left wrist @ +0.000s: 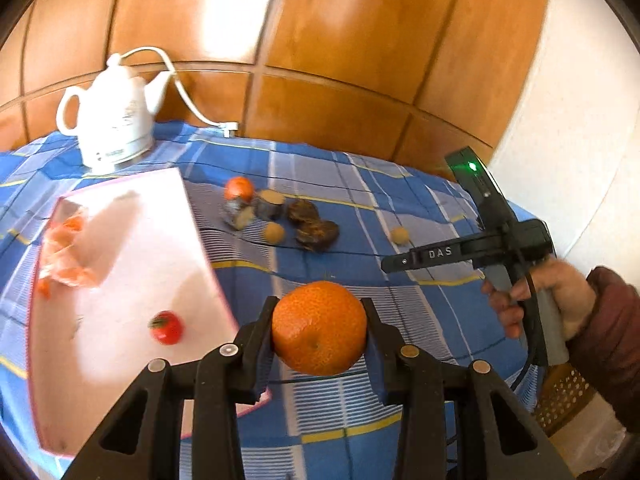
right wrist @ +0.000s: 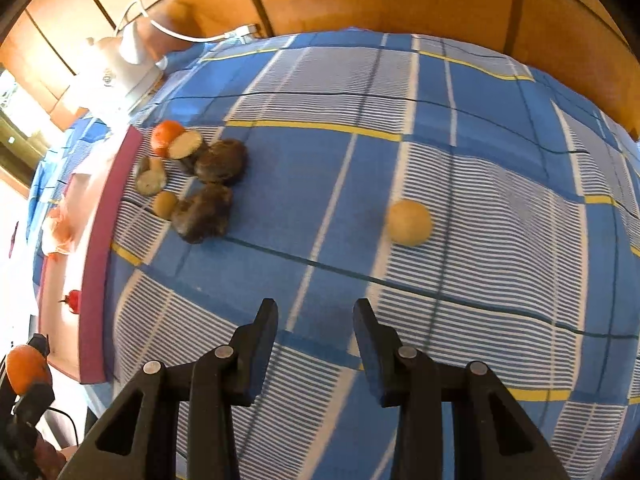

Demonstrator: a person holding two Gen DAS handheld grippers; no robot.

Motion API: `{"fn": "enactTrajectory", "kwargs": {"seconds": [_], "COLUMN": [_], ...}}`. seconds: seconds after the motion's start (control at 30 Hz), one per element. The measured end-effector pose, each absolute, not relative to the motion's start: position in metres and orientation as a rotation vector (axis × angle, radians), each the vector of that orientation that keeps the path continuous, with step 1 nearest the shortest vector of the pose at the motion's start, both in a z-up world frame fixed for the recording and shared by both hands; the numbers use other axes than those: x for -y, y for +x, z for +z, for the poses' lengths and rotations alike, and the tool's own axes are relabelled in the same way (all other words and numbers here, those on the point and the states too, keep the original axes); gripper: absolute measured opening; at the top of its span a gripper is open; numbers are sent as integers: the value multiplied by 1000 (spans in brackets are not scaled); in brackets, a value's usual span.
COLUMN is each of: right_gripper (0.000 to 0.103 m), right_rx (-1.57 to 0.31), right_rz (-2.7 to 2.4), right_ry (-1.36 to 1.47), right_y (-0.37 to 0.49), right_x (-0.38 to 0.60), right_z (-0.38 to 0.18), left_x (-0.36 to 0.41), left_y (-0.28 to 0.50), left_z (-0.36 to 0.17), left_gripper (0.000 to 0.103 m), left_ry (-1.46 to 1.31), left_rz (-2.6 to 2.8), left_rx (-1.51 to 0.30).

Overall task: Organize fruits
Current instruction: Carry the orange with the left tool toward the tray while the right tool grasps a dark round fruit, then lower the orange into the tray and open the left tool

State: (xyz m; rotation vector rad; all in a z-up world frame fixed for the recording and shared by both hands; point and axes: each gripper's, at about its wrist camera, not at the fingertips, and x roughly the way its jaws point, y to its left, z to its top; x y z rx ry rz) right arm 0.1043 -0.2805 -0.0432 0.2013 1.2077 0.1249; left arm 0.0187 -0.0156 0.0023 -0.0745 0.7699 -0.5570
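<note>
With my left gripper (left wrist: pixel 319 330) jaws clenched on the mandarin (left wrist: pixel 319 328) above the counter (left wrist: pixel 400 312), I'd carry it level over the pink tray (left wrist: pixel 132 248) before releasing; right gripper (right wrist: pixel 316 312) jaws apart, empty.

Home dining spot, checked tablecloth (left wrist: pixel 320 168), white kettle (left wrist: pixel 114 120), wood panelling (left wrist: pixel 340 60)
</note>
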Motion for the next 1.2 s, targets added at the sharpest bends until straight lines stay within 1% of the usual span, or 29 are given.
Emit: {"fn": "enactTrajectory", "kwargs": {"seconds": [0.33,0.6,0.67,0.8,0.9,0.93,1.2], "right_gripper": [40,41,50,52,52,50,49], "right_rx": [-1094,-1099,-1109,-1151,-1154,-1140,-1082], "right_rz": [219,211,209,237,246,237,199], "right_ry": [304,177,137,52,12,-6,-10], "right_y": [131,160,168,177,173,170,128], "right_x": [241,208,202,186,180,179,187], "right_z": [-32,-36,-41,-51,-57,-56,-55], "left_x": [-36,-63,-66,-68,-70,-71,-80], "left_y": [19,22,23,27,27,28,31], "left_z": [13,11,10,10,9,8,3], "left_gripper": [39,39,39,39,39,39,39], "left_ry": [-143,-168,-171,-173,-174,-176,-191], "left_rz": [-422,-346,-336,-322,-313,-311,-282], "left_rx": [-755,-753,-756,-760,-761,-764,-776]}}
